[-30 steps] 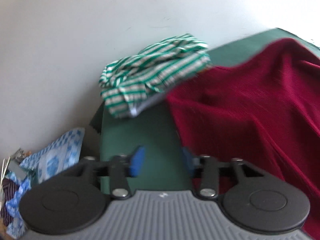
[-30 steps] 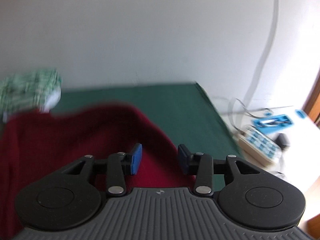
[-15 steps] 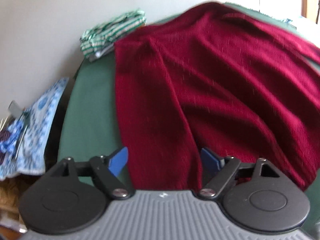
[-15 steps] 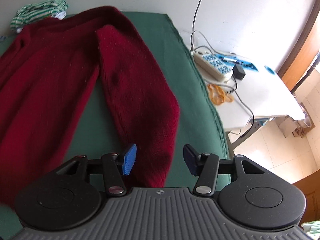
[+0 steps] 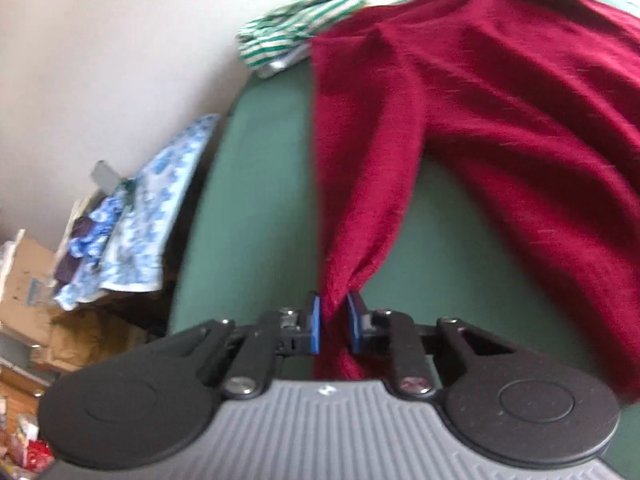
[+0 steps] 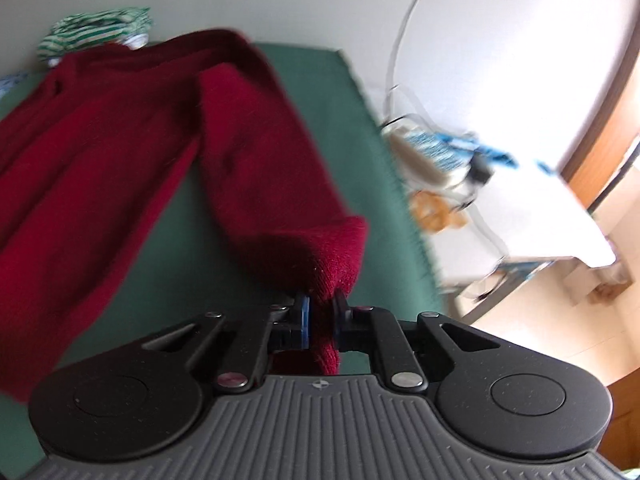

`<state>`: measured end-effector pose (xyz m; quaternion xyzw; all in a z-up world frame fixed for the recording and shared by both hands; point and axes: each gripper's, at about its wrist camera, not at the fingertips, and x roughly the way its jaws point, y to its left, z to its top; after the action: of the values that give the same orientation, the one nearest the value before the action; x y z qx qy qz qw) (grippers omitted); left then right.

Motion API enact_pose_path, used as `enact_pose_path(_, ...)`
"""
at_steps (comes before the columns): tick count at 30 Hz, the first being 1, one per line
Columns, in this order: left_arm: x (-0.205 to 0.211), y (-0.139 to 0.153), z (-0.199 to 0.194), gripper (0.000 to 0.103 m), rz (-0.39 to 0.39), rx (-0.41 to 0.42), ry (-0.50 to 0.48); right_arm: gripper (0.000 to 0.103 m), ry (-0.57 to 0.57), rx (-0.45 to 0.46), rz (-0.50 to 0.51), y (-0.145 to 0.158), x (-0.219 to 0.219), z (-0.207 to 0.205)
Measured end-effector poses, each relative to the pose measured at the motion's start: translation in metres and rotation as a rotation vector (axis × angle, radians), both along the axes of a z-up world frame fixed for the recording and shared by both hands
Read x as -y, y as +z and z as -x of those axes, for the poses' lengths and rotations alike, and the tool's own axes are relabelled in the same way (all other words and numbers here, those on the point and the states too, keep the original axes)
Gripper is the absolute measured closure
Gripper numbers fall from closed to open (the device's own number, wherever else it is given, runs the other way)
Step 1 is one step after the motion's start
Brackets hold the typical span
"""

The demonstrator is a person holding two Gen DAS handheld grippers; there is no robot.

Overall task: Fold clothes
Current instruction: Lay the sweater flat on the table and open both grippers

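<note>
A dark red knitted sweater (image 5: 480, 92) lies spread on the green table cover (image 5: 256, 208). In the left wrist view one sleeve runs down to my left gripper (image 5: 334, 314), which is shut on the sleeve end. In the right wrist view the other sleeve (image 6: 260, 152) stretches toward me, its cuff bunched up, and my right gripper (image 6: 322, 312) is shut on that cuff. The sweater's body (image 6: 80, 132) lies to the left of this sleeve.
A folded green-and-white striped garment (image 5: 300, 28) (image 6: 96, 32) sits at the table's far corner by the wall. Blue patterned cloth (image 5: 140, 208) and cardboard boxes (image 5: 20, 276) lie left of the table. On the right stands a white table (image 6: 560, 220) with a power strip (image 6: 420, 156) and cables.
Both grippers were open half a second ago, each around a sleeve end. Both have now shut on the sleeves, and the right cuff is lifted and bunched.
</note>
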<state>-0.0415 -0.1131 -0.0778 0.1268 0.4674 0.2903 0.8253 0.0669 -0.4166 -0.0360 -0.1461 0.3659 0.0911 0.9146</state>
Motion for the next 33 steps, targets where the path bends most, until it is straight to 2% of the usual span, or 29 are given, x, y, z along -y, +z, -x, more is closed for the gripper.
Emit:
enact_pose_path(6, -0.081, 0.004, 0.015, 0.081, -0.051, -0.02, 0.147, 0.094, -0.153, 0.085, 0.093, 0.013, 0.021, -0.044)
enact_pose_path(8, -0.109, 0.005, 0.02, 0.082, -0.068, -0.027, 0.196, 0.093, -0.215, 0.083, 0.125, 0.006, 0.026, -0.058)
enact_pose_path(11, -0.14, 0.008, 0.028, 0.079, -0.088, -0.031, 0.252, 0.092, -0.272, 0.035, 0.112, -0.002, 0.031, -0.067)
enact_pose_path(12, -0.13, 0.011, 0.034, 0.073, -0.081, -0.019, 0.228, 0.09, -0.273, 0.028, 0.108, -0.002, 0.03, -0.065)
enact_pose_path(13, -0.12, 0.014, 0.04, 0.07, -0.075, -0.008, 0.205, 0.086, -0.274, 0.021, 0.104, -0.003, 0.029, -0.064)
enact_pose_path(15, -0.1, 0.021, 0.052, 0.051, -0.061, 0.016, 0.157, 0.071, -0.277, 0.007, 0.095, -0.004, 0.028, -0.06)
enact_pose_path(16, -0.09, 0.024, 0.058, 0.046, -0.054, 0.027, 0.134, 0.06, -0.276, 0.006, 0.087, -0.003, 0.027, -0.056)
enact_pose_path(20, -0.05, 0.037, 0.081, 0.024, -0.026, 0.074, 0.04, 0.039, -0.203, 0.089, 0.012, 0.041, 0.015, 0.006)
enact_pose_path(22, -0.03, 0.044, 0.093, 0.024, -0.012, 0.097, -0.008, 0.03, -0.164, 0.071, -0.055, 0.055, 0.008, 0.033)
enact_pose_path(25, 0.0, 0.054, 0.11, 0.023, 0.008, 0.131, -0.078, 0.031, -0.053, -0.083, -0.317, 0.049, -0.004, 0.068)
enact_pose_path(26, 0.01, 0.057, 0.116, 0.02, 0.015, 0.143, -0.102, 0.031, -0.027, -0.137, -0.388, 0.043, -0.01, 0.077)
enact_pose_path(28, 0.044, 0.053, 0.111, 0.015, 0.031, 0.163, -0.188, 0.032, 0.014, -0.216, -0.44, 0.03, -0.027, 0.083)
enact_pose_path(31, 0.104, 0.04, 0.092, 0.015, 0.055, 0.19, -0.345, 0.032, 0.038, -0.256, -0.463, 0.018, -0.047, 0.086)
enact_pose_path(33, 0.127, 0.029, 0.077, 0.017, 0.067, 0.182, -0.402, 0.032, 0.05, -0.283, -0.486, 0.01, -0.055, 0.084)
